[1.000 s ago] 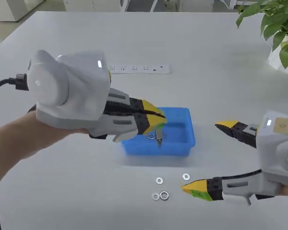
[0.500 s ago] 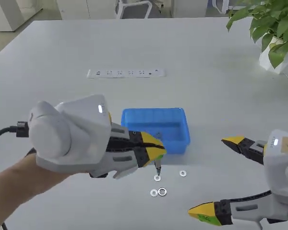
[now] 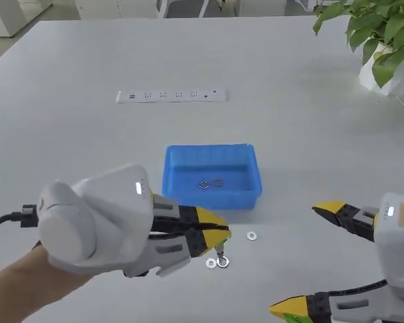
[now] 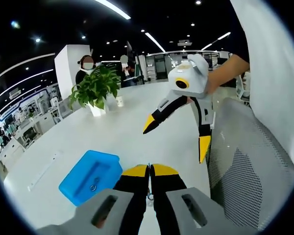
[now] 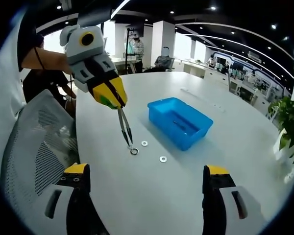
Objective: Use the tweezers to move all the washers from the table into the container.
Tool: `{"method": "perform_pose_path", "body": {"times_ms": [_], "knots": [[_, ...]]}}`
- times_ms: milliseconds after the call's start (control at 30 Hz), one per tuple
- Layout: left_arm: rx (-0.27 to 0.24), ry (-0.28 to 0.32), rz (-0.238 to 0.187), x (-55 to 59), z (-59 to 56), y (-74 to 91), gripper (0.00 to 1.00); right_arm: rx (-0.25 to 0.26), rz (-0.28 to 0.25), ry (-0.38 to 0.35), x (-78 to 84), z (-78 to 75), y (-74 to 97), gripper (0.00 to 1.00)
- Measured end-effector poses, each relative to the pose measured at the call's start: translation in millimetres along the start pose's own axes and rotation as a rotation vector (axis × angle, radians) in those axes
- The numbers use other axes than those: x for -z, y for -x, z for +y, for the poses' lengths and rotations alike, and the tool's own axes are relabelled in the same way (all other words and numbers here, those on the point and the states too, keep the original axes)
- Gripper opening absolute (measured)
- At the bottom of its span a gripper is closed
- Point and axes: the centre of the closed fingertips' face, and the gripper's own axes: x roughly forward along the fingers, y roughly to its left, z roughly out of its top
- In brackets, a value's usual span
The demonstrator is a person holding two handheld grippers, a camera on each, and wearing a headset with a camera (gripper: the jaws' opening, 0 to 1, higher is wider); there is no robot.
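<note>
Near the front edge of the white surface (image 3: 310, 101), the left tool (image 3: 219, 235) is pressed together, clamped on the tweezers (image 5: 124, 126), which point down out of its yellow tips. The tweezer points sit at washer A (image 5: 134, 151); I can't tell whether they grip it. Washer B (image 5: 144, 143) lies just beside it. Washer C (image 5: 162, 159) lies apart from those two, on the right tool's side. All three are flat on the surface, between the front edge and the container (image 3: 212, 197).

The container is a blue open tray. Its near wall is close to the washers but not touching them. Two more washers (image 3: 203, 184) lie side by side on its floor.

The right tool (image 3: 295, 260) is spread wide apart, off to the right of the washers and level with them.

Room to move:
- The strip between the washers and the container wall is narrow.
- Bare surface runs right of the container up to the plant (image 3: 384, 33) at the far right corner.
- There is a wide bare stretch between the container and the power strip (image 3: 172, 95) behind it.
- In the right gripper view a mesh chair (image 5: 34, 142) stands right off the front edge.

Markings on the power strip are too small to read.
</note>
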Motion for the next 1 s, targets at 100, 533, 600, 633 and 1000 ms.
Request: {"method": "perform_pose_path", "body": {"times_ms": [100,533,600,633,1000], "knots": [[0.015,0.004,0.005,2.5,-2.8,-3.1,0.05,-0.004,-0.001,-0.009,1.3,1.0,-0.9,0.95],[0.014,0.044,-0.001,18.3,0.3,-10.4,0.05,-0.021,0.010,-0.039,7.7,-1.1,-6.3,0.93],[0.014,0.048,-0.001,19.0,0.8,-11.0,0.05,-0.025,0.014,-0.034,8.3,-0.9,-7.3,0.93],[0.015,0.051,-0.007,18.4,0.9,-11.4,0.05,-0.028,0.014,-0.036,8.6,-0.6,-8.2,0.93],[0.022,0.063,-0.002,19.0,2.2,-11.9,0.05,-0.050,0.019,-0.054,8.1,1.7,-12.5,0.92]]}}
